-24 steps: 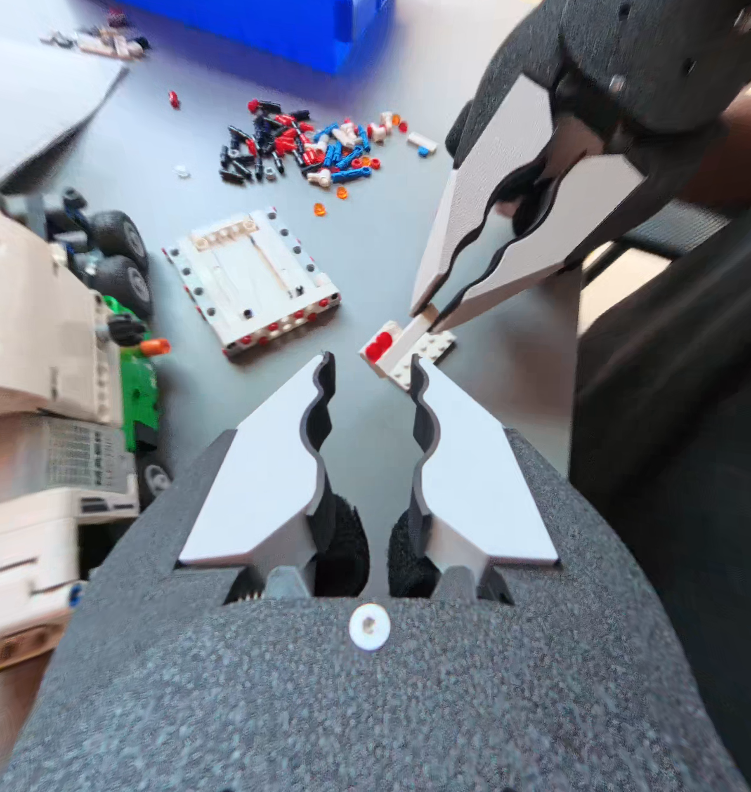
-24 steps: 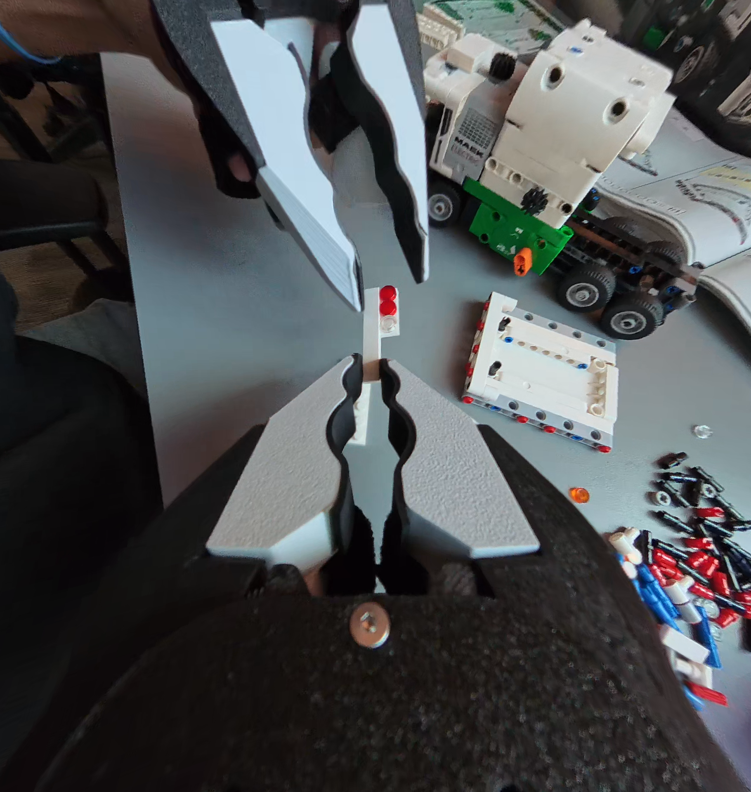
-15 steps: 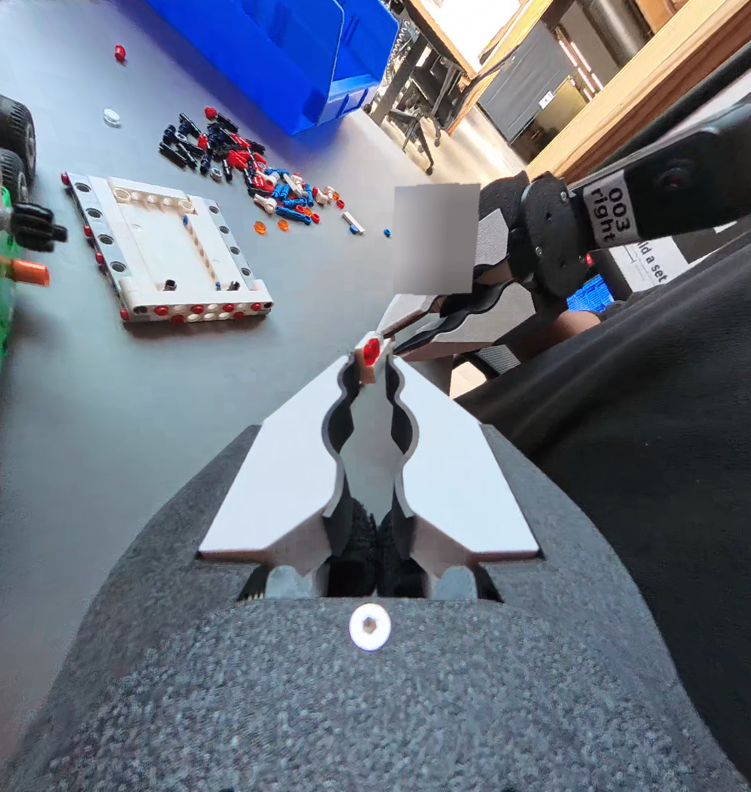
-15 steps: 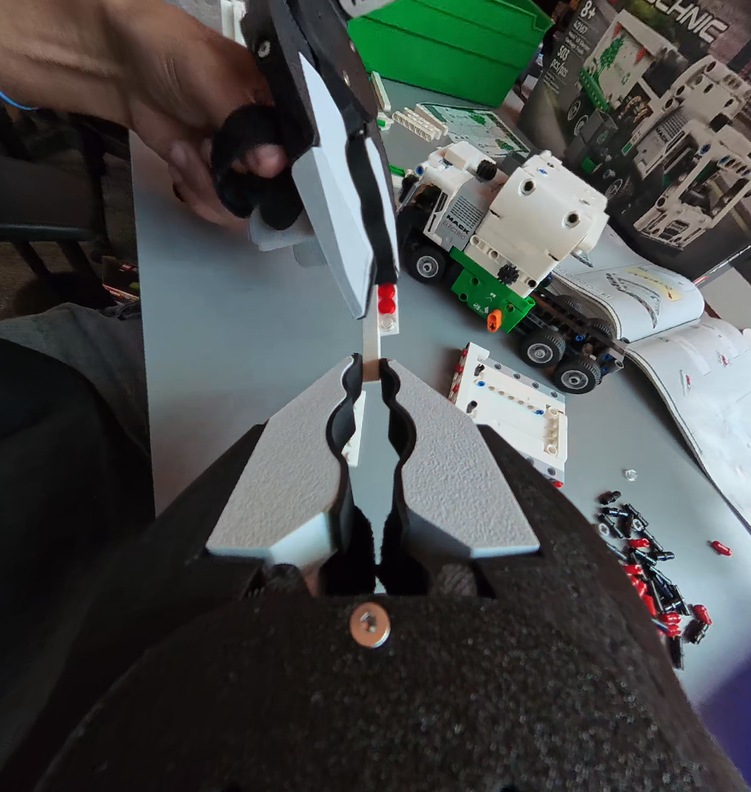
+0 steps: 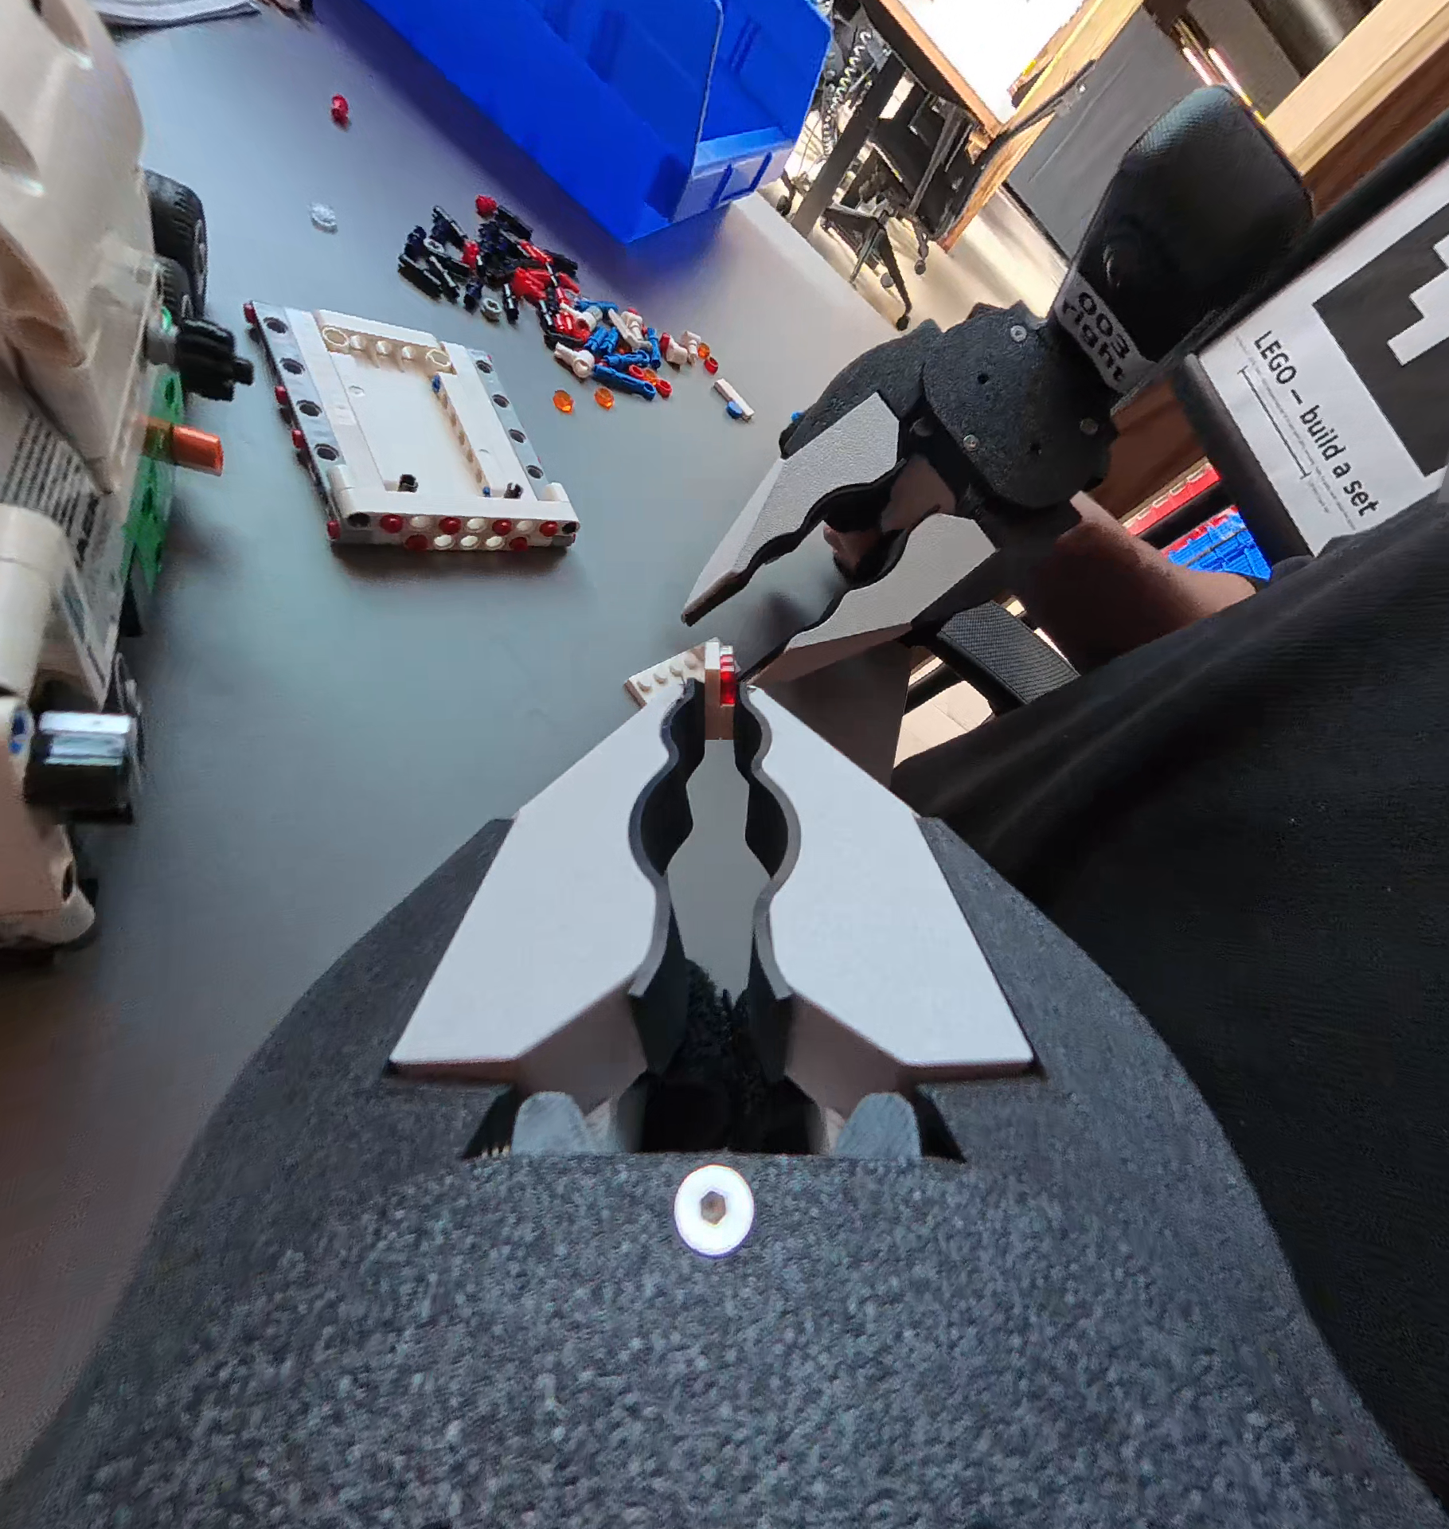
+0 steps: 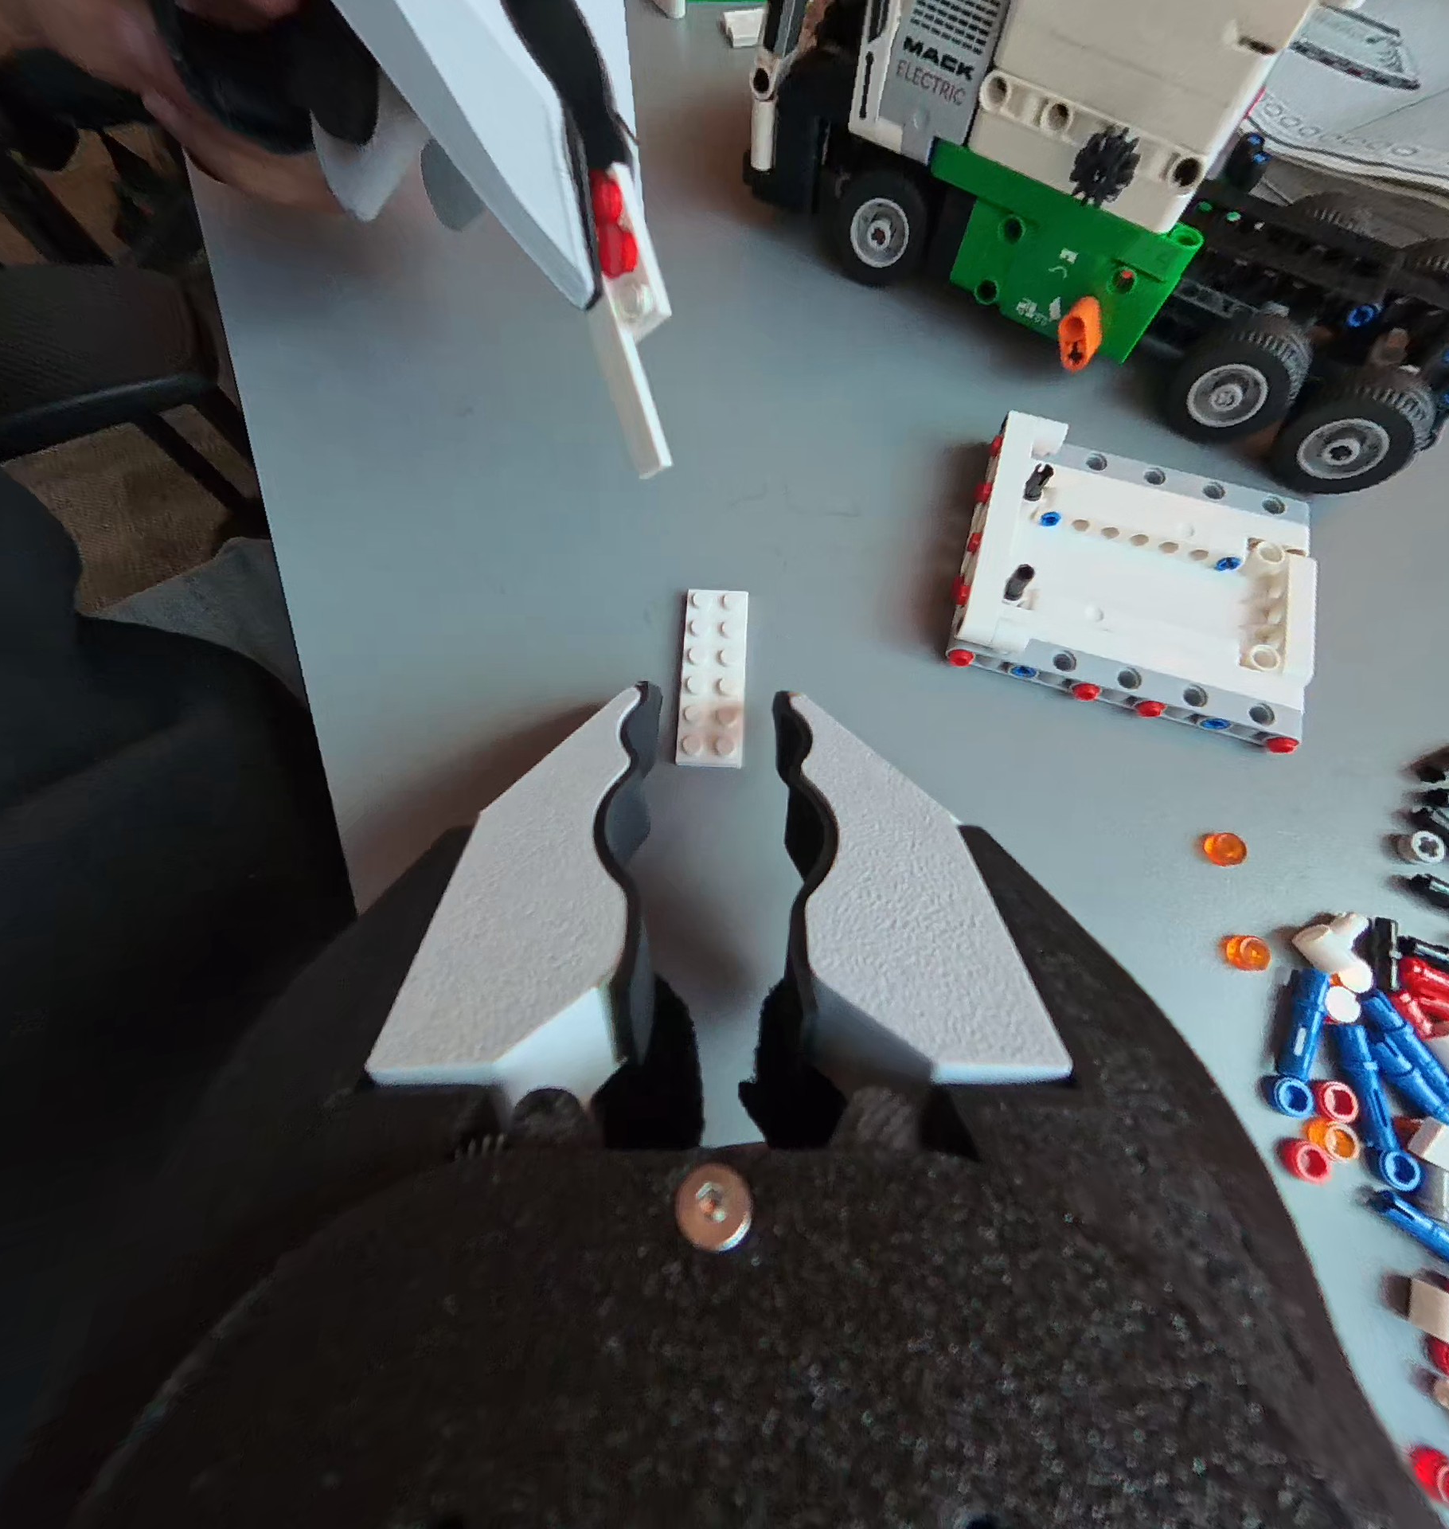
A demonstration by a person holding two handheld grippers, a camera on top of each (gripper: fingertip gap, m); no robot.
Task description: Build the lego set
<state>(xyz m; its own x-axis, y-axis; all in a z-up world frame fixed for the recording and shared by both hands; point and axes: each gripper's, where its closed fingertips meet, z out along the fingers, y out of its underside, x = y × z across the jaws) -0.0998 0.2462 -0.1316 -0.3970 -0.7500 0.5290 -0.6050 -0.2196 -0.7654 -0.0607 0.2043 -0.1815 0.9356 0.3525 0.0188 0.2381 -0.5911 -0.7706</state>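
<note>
My left gripper (image 5: 717, 707) is shut on a narrow white strip (image 5: 714, 703) with red studs at one end. The right wrist view shows it pinching the strip (image 6: 632, 364) at the red studs and holding it above the table, free end hanging down. My right gripper (image 6: 713, 695) is open with nothing in its grasp. It hovers over a white studded plate (image 6: 711, 662) that lies flat on the grey table (image 6: 456, 538), and its pads do not touch the plate. In the left wrist view the right gripper (image 5: 717, 645) stands open just beyond the plate (image 5: 663, 677).
A white and green toy truck (image 6: 1035, 124) stands at the back. A white frame assembly (image 6: 1135, 579) lies to the right, and beyond it a pile of small red, blue and black pins (image 6: 1383, 1034). A blue bin (image 5: 580, 99) is far off. The table edge (image 6: 274, 579) is at the left. Spacing between my two grippers at the tips: around 8 cm.
My left gripper shut on the strip's red-stud end and lifted the strip away. My right gripper, shut on the strip before, opened and let go; the white plate now lies on the table.
</note>
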